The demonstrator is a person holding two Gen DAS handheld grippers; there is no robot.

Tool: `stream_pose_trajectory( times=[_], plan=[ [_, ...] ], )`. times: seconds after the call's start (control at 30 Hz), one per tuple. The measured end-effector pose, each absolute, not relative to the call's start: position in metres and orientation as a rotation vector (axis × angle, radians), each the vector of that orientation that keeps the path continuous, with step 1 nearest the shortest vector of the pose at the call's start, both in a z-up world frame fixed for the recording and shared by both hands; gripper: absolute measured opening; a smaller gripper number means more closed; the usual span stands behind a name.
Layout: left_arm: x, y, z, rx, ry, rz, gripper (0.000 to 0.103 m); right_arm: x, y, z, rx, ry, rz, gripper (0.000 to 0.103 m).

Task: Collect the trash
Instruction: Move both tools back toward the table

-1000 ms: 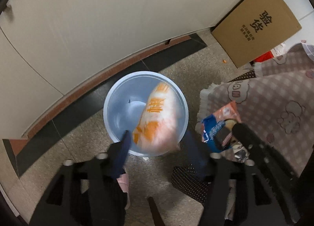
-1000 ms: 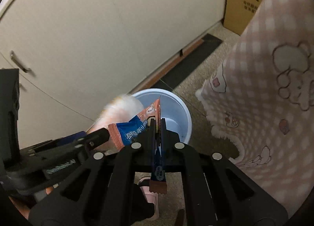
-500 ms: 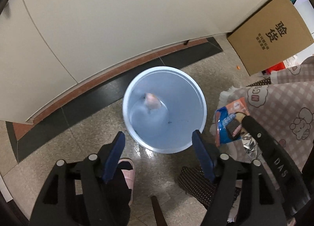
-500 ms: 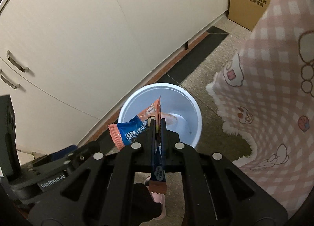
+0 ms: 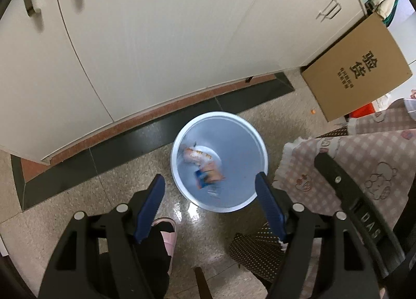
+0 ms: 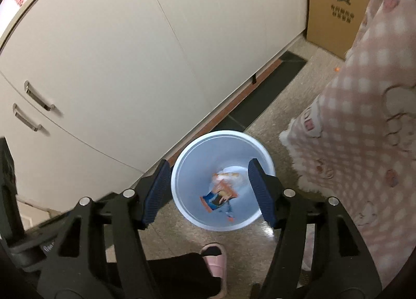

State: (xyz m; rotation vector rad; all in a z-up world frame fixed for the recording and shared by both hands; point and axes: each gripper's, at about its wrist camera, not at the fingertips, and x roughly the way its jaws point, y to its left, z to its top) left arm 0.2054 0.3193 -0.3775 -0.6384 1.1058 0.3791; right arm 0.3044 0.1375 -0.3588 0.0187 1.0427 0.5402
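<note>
Right gripper (image 6: 209,192), jaws just sprung apart and empty like the left gripper (image 5: 210,204), hung above the pale blue bin (image 6: 182,169) where the blue-orange snack wrapper (image 6: 218,199) lay: light, crinkly, slippery film, best pinched at a sealed edge.

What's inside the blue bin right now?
Inside the blue bin: an orange-and-white wrapper and a blue-and-orange wrapper partly over it. Anything beneath them is hidden.

Even indoor light; glare streaks the floor (image 5: 182,210) just below the open jaws, wrappers (image 5: 205,166) between them motion-blurred, fisheye edges bowed and dark.
</note>
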Motion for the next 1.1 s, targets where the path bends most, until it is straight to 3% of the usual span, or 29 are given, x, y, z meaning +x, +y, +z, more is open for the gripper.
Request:
stream_pose_trajectory(
  times=[0.4, 0.67, 1.1],
  plan=[
    [0.157, 0.296, -0.252, -0.596, 0.831, 0.397, 0.074, 0.235, 0.097, -0.224, 0.042, 0.795, 0.615, 0.063],
    [0.155, 0.226, -0.166, -0.447, 0.687, 0.256, 0.076, 0.2, 0.006, -0.138, 0.153, 0.614, 0.546, 0.063],
    [0.235, 0.004, -0.131, 0.077, 0.698, -0.105, 0.076, 0.2, -0.19, -0.123, 0.239, 0.546, 0.171, 0.065]
  ],
)
